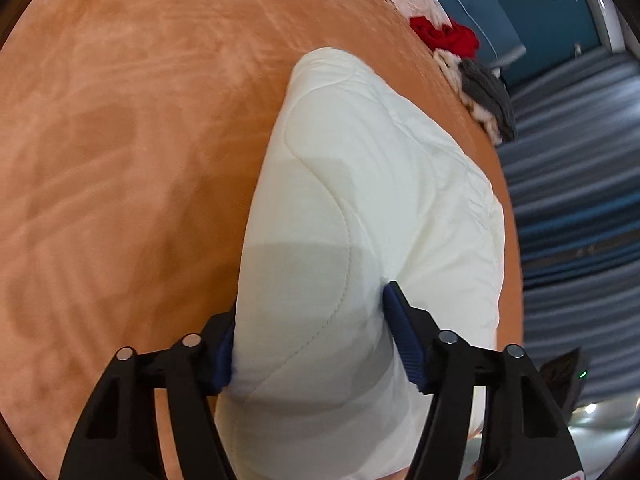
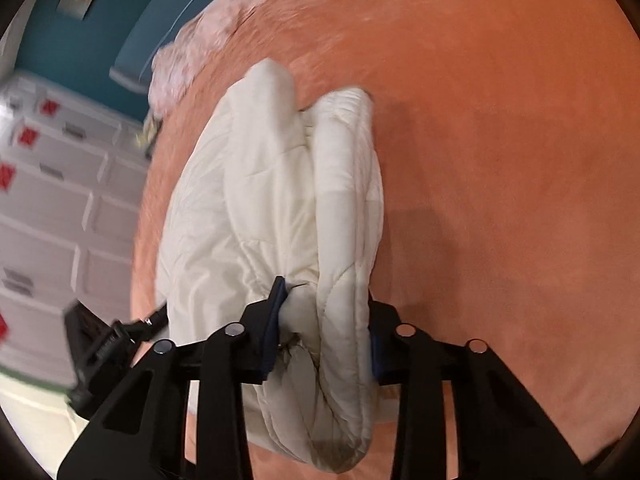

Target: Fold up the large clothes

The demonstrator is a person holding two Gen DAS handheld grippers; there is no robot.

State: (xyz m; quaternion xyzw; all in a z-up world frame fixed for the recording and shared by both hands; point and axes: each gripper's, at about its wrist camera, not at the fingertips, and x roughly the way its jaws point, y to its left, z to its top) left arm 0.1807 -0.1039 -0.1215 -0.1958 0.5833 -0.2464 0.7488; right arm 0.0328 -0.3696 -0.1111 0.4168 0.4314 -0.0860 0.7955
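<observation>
We see our right gripper point(image 2: 322, 312) squeezing a thick fold of the white puffy coat point(image 2: 272, 208), which lies bunched up on the orange blanket point(image 2: 500, 140)

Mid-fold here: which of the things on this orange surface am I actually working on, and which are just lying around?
In the job:
white quilted garment
left gripper, closed on it
right gripper, closed on it

Lying about:
red cloth
grey and cream knit
pale pink fabric

Folded white quilted garment point(image 1: 360, 208) lies on orange bedspread point(image 1: 120, 140)
</observation>
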